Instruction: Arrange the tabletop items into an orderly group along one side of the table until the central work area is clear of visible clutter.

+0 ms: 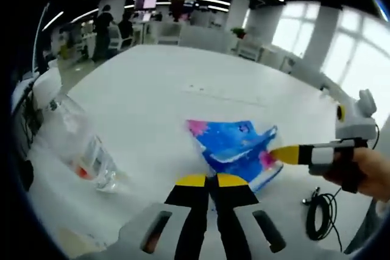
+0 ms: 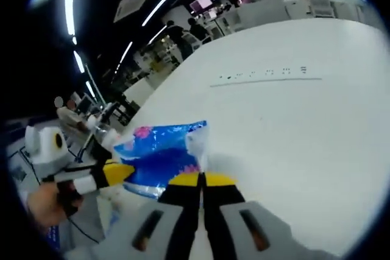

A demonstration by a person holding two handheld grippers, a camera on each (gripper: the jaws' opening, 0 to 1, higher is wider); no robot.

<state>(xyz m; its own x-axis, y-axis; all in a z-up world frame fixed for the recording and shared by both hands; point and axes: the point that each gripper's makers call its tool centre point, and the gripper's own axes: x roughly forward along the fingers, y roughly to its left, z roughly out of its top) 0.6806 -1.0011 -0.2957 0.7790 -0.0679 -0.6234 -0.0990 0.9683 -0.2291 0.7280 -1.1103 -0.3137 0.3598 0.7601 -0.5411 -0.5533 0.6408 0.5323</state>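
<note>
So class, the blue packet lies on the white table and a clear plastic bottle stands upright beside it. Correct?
Not quite. In the left gripper view the clear plastic bottle lies on its side, not upright. The blue packet does lie on the white table.

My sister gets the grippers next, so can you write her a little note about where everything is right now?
Left gripper: jaws together, pressing the near edge of the blue wipes pack.
Right gripper: jaws together at the pack's opposite edge; whether either one pinches it, I can't tell.
Clear plastic bottle lies on its side, left of the pack. Black cable lies coiled near the right gripper.
Done: nothing grouped yet.
Left: move pack, bottle and cable to one side of the white table.
</note>
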